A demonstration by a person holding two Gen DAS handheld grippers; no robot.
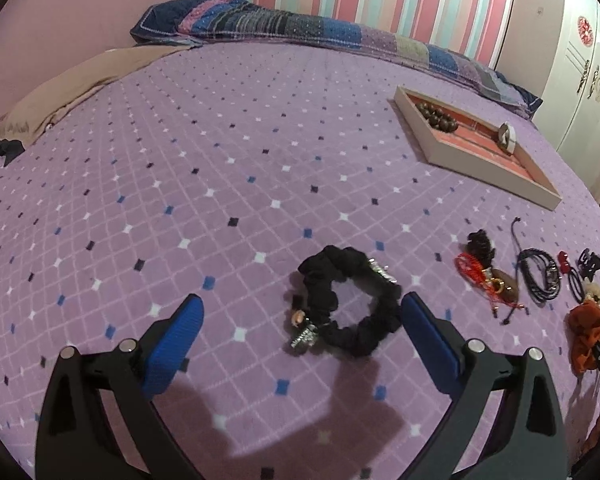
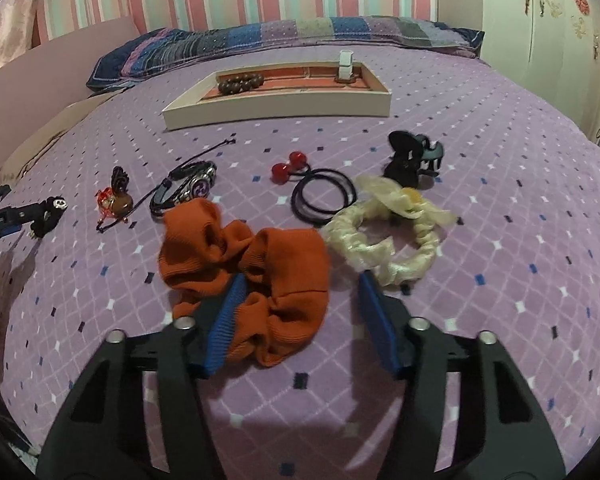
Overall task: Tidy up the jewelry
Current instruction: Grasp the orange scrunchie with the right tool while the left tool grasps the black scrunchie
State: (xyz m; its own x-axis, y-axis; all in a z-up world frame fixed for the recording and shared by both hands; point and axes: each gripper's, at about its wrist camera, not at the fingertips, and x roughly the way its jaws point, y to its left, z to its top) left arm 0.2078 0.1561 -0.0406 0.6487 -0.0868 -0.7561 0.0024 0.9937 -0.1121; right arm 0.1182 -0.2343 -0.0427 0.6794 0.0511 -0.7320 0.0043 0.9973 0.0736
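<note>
- Right gripper (image 2: 300, 300), jaws half open, straddles the orange scrunchie (image 2: 248, 256) near on the bed; the pads look not yet pressing.
- Soft, light, springy cloth, I'd judge; pinch one bunched fold.
- Left gripper (image 1: 302, 322), wide open and empty, frames the black scrunchie (image 1: 348, 300); avoid its metal charms.
- Jewelry tray (image 2: 276, 110) lies far.

Purple bed (image 2: 500, 208): scrunchies (image 2: 252, 264), tray (image 2: 276, 110)
</note>
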